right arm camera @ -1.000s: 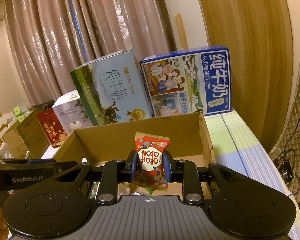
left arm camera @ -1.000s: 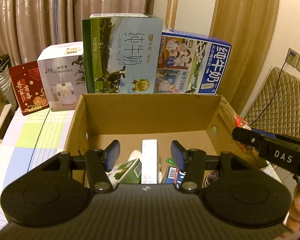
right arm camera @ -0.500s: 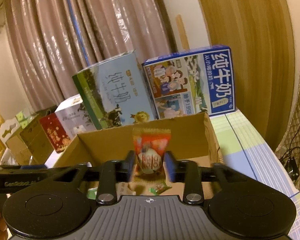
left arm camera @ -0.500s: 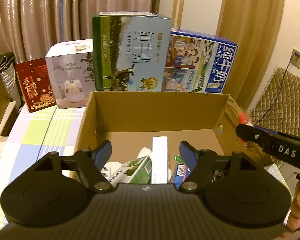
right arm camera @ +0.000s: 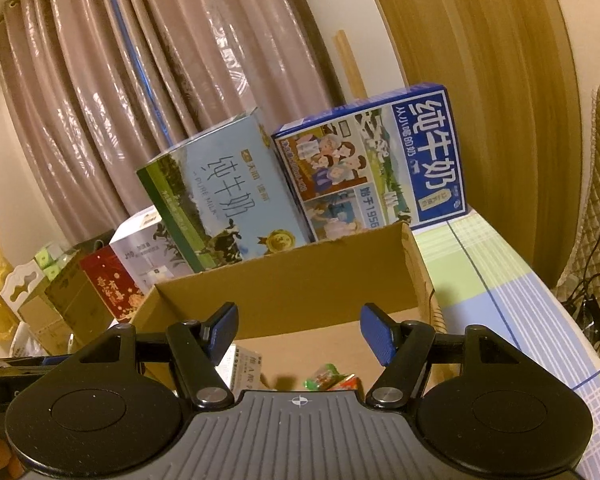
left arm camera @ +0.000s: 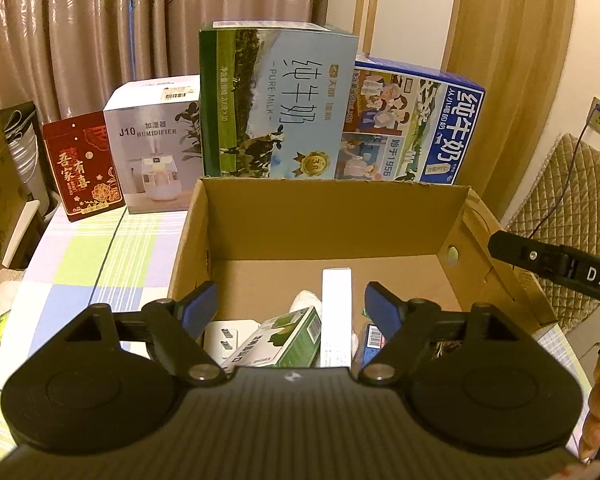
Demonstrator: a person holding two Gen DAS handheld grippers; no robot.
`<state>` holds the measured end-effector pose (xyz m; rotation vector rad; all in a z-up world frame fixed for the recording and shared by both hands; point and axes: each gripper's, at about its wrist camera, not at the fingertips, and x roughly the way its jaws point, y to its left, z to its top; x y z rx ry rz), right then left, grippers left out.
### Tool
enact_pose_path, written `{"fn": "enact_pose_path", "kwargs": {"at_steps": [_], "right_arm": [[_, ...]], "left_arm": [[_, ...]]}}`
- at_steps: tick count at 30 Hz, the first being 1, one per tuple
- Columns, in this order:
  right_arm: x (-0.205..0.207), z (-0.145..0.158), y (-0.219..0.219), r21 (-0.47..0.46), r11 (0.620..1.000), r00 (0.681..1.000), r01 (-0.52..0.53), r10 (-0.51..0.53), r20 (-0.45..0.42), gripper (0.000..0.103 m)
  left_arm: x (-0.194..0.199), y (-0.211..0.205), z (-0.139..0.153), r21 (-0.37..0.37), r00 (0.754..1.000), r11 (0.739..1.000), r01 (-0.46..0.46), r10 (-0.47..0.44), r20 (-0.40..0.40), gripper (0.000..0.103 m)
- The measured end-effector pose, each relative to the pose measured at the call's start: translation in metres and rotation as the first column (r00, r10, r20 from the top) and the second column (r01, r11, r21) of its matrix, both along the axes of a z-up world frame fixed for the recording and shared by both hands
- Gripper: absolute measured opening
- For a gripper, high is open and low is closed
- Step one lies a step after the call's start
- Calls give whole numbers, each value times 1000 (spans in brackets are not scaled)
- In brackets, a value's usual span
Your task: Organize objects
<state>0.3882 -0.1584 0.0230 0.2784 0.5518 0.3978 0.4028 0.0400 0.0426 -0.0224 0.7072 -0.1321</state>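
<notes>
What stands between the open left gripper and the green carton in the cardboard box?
Nothing visible. The left gripper hangs open above the cardboard box, and the green carton lies uncovered below, with a white box beside it.

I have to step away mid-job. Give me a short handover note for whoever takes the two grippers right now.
Left gripper: open, empty, above the near side of the cardboard box.
Right gripper: open, empty, over the same box; it let go of the red snack packet a moment ago.
In the box: snack packet beside a green candy, a green carton, a white box, a white power strip.
Done: the snack packet is in the box.
Left: nothing else to pack shows in these views; look around before the next pick.
</notes>
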Motion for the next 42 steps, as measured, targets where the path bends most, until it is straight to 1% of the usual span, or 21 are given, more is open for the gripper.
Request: {"fn": "enact_pose_path", "kwargs": {"at_steps": [11, 12, 13, 15, 17, 19, 21, 22, 28, 33, 36, 42], "right_arm": [[-1, 0, -1, -7, 1000, 1000, 0, 0, -2, 65], [-1, 0, -1, -10, 1000, 1000, 1, -1, -4, 67], [-1, 0, -1, -14, 1000, 1000, 2, -2, -5, 69], [-2, 2, -2, -25, 1000, 1000, 5, -5, -5, 84], [-4, 5, -3, -36, 999, 1000, 5, -5, 3, 90], [-7, 9, -3, -43, 999, 1000, -4, 4, 7, 93], [-11, 13, -4, -48, 999, 1000, -10, 10, 13, 100], [-13, 15, -4, -51, 999, 1000, -11, 12, 17, 101], [-29, 21, -14, -63, 998, 999, -18, 20, 28, 101], [-43, 21, -25, -67, 998, 1000, -9, 10, 14, 101], [-58, 23, -32, -74, 997, 1000, -15, 16, 14, 101], [-96, 25, -39, -126, 991, 999, -45, 48, 21, 101]], "left_arm": [[-2, -2, -1, 8, 1000, 1000, 6, -6, -1, 82], [-2, -2, -1, 9, 1000, 1000, 7, -7, -1, 83], [-2, -2, -1, 11, 1000, 1000, 8, -8, -1, 83], [-3, -3, 0, 11, 1000, 1000, 10, -10, -3, 83], [-5, -4, 0, 13, 1000, 1000, 13, -13, -2, 86], [-9, -5, 1, 18, 1000, 1000, 16, -16, 1, 90], [-13, -5, 3, 17, 1000, 1000, 18, -18, 6, 93], [-16, -5, 4, 17, 1000, 1000, 17, -18, 7, 94], [-35, -7, 14, 30, 999, 999, 23, -24, 29, 102], [-59, -7, 22, 43, 998, 999, 19, -22, 64, 102], [-77, -3, 23, 43, 997, 999, 16, -19, 70, 102], [-121, 6, 23, 30, 995, 999, 16, -19, 96, 102]]}}
